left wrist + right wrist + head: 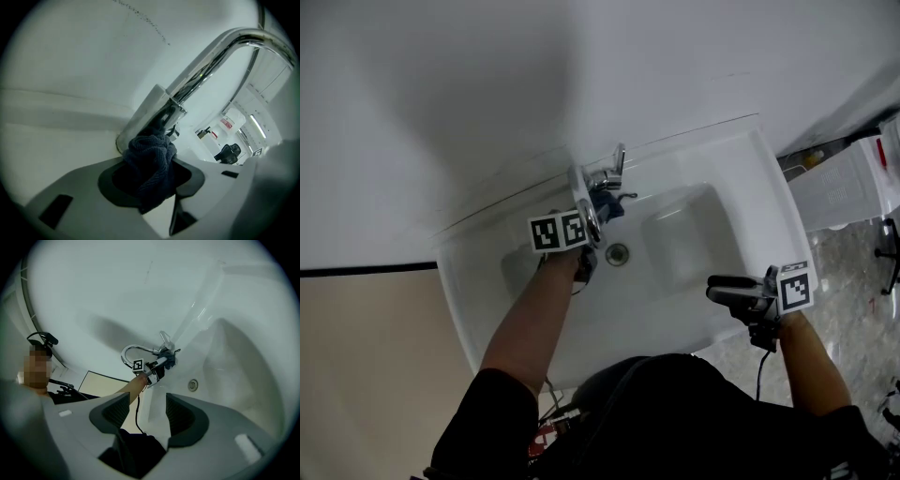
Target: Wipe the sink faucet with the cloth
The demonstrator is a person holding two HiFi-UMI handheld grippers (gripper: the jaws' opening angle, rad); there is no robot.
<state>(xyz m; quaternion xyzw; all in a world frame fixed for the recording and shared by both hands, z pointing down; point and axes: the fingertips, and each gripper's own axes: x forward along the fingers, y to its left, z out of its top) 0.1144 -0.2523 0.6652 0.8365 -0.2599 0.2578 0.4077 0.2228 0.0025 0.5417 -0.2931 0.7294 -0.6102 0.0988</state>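
Observation:
The chrome faucet (pixel 584 199) rises from the back of the white sink (pixel 741 169), with its lever handle (pixel 617 167) behind it. A dark blue cloth (pixel 151 159) is bunched between my left gripper's (pixel 152 180) jaws and pressed against the faucet's base (pixel 154 117). From above, the left gripper (pixel 602 214) reaches over the basin to the faucet, and the cloth (pixel 611 206) shows just past it. My right gripper (pixel 717 288) hangs over the sink's front right rim, open with nothing between its jaws. In the right gripper view, the faucet (pixel 130 350) and left gripper (pixel 161 363) lie far ahead.
The drain (pixel 618 253) sits in the basin just in front of the faucet. A white plastic crate (pixel 839 187) stands on the tiled floor to the sink's right. The wall runs directly behind the sink. My body is close against the front rim.

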